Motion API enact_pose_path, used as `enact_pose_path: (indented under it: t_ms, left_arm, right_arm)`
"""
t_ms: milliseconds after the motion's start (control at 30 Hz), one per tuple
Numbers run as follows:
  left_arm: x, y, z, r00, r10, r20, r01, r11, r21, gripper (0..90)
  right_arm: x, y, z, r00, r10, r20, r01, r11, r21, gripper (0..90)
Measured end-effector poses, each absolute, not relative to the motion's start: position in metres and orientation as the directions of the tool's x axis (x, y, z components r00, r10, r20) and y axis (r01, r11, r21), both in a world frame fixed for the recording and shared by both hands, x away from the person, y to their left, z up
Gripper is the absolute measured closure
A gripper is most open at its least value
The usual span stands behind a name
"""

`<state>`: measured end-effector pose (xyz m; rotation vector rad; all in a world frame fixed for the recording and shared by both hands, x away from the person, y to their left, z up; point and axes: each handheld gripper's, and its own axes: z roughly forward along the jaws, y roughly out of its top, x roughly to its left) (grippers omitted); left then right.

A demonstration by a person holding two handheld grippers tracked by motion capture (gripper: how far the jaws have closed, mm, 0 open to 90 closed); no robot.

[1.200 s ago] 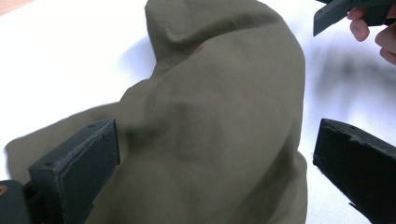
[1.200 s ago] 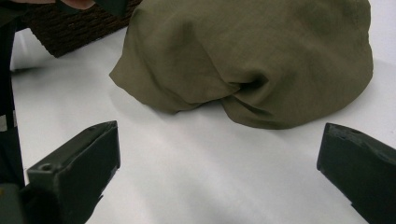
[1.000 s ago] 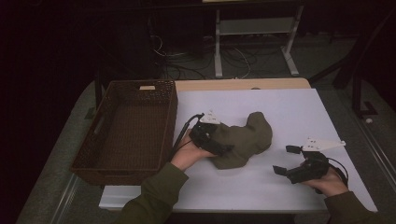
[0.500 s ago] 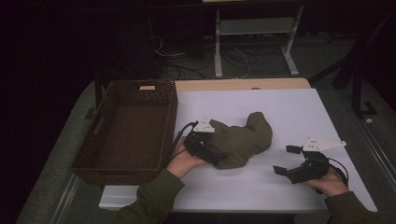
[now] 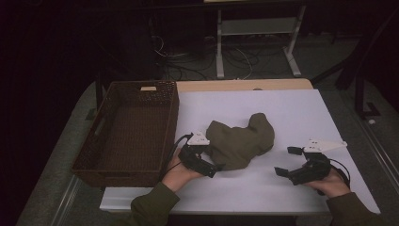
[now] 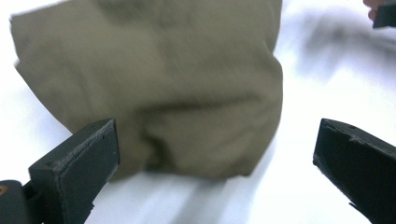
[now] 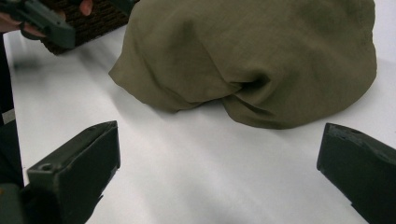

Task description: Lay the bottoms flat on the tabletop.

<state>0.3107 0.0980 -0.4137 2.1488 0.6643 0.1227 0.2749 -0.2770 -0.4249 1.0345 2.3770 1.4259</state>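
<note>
You had the olive cloth [image 5: 241,141] lying in a crumpled heap on the white table [image 5: 301,113], roughly at its middle and a little toward your side. Its bulk sat low and rounded, with one lobe reaching up and to the right in the high view.

Your left gripper [image 5: 214,168] was down at the cloth's near-left corner, just beside the fabric or touching its edge; the high view was too dim to tell which. In the left gripper view its jaws stood wide apart, with the cloth [image 6: 154,88] ahead of them and between their lines, and nothing was clamped. That picture was blurred.

Your right gripper [image 5: 285,162] rested on the table to the right of the cloth, apart from it, with bare white surface between. Its jaws were spread wide as well, pointing back toward the heap, and the right gripper view showed the cloth [image 7: 252,60] ahead of them with open table in front. In that same view your left hand [image 7: 28,21] showed at the top left corner, next to a piece of the basket.

The brown wicker basket [image 5: 94,155] stood at the left side of the table, its long edge running alongside the white surface, close to your left hand [image 5: 178,169].
</note>
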Motion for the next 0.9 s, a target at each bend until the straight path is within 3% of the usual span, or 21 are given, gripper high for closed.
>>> enact_pose_path:
  t_ms: [500,900]
  left_arm:
    - [0.284,0.107,-0.436,0.847,0.508,-0.156,0.435,-0.495,0.752,0.0]
    - [0.277,0.11,-0.447,0.842,0.517,-0.152,0.448,-0.515,0.731,0.0]
  right_arm:
    - [0.273,-0.275,-0.428,-0.724,0.652,0.223,0.527,0.315,0.79,0.0]
    - [0.277,-0.271,-0.43,-0.697,0.677,0.236,0.567,0.319,0.759,17.5]
